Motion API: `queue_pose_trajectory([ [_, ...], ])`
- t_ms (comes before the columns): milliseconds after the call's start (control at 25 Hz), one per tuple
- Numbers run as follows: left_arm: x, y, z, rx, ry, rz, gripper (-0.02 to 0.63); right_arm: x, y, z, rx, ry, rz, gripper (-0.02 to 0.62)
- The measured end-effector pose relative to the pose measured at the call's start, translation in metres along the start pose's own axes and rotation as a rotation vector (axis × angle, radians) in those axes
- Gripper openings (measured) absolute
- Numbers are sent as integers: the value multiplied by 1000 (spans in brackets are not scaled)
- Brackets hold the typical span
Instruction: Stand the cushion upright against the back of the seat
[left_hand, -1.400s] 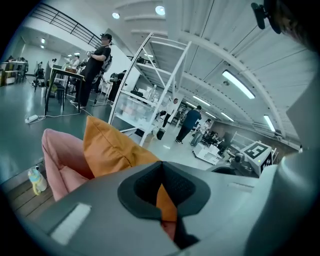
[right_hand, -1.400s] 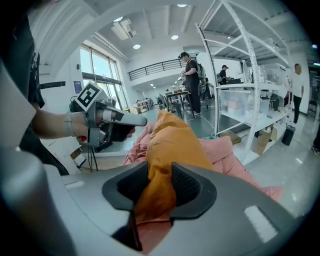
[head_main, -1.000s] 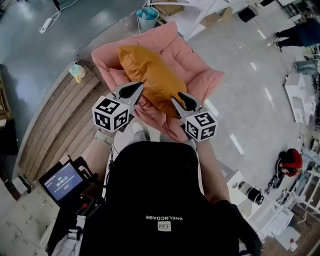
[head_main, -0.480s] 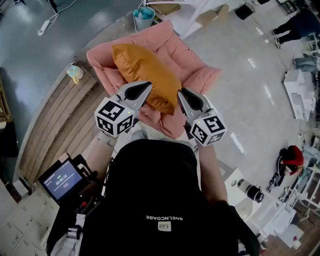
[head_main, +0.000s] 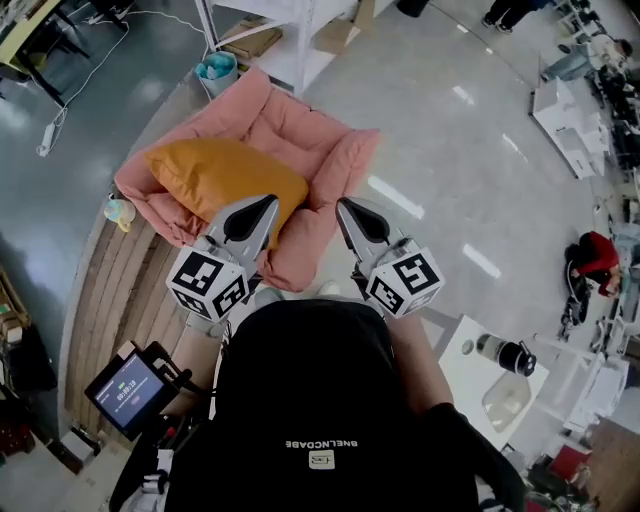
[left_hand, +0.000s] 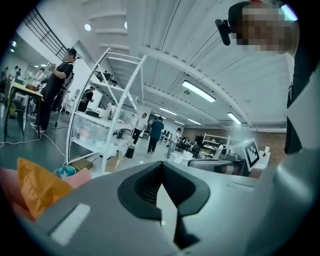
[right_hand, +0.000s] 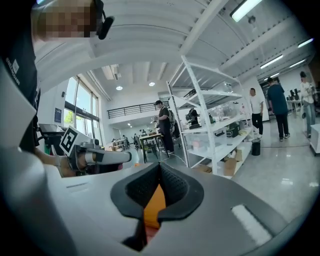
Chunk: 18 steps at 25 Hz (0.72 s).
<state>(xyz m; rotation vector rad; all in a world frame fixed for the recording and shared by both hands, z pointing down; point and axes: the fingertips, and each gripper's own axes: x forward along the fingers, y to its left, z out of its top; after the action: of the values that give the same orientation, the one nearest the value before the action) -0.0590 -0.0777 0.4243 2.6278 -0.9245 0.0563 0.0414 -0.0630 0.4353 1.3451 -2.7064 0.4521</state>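
Observation:
An orange cushion (head_main: 225, 175) rests on the pink padded seat (head_main: 320, 150), toward its far left side against the raised padding; how upright it stands I cannot tell. My left gripper (head_main: 268, 200) hovers at the cushion's near right corner with its jaws together and nothing between them. My right gripper (head_main: 343, 204) is shut and empty too, over the seat's near edge and clear of the cushion. In the left gripper view the cushion (left_hand: 37, 187) shows low on the left. In the right gripper view, orange shows through the slot behind the closed tips of the right gripper (right_hand: 159, 165).
A white shelf rack (head_main: 270, 20) and a teal bin (head_main: 217, 68) stand behind the seat. A wooden platform (head_main: 110, 290) lies to the left and carries a small toy (head_main: 118, 210). A screen (head_main: 128, 392) sits near my left side. People stand in the distance.
Both grippers have lifted and drawn back off the cushion. The right jaws, open beside the cushion a second ago, have closed on nothing. The cushion stays on the seat.

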Motion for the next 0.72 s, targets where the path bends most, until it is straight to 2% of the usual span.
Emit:
queue_pose_trajectory([
  [120,-4,-16,4,14,14,-26,12,-19,11,10,3,-40,-26,6],
  [200,-10,-25,3,16,2,-60,12,-31,23,17,-31,-43,-51,6],
  [360,11,-62,18,-11,-165,-233,12,-71,20,52,-212,-33,-186,6],
  [480,-9,-81,22,-7,-171,-280,12,-87,44,55,-216,-43,-221,6],
  [720,-3,-118,29,43,-175,-362,12,-128,44,66,-201,-128,-293,6],
])
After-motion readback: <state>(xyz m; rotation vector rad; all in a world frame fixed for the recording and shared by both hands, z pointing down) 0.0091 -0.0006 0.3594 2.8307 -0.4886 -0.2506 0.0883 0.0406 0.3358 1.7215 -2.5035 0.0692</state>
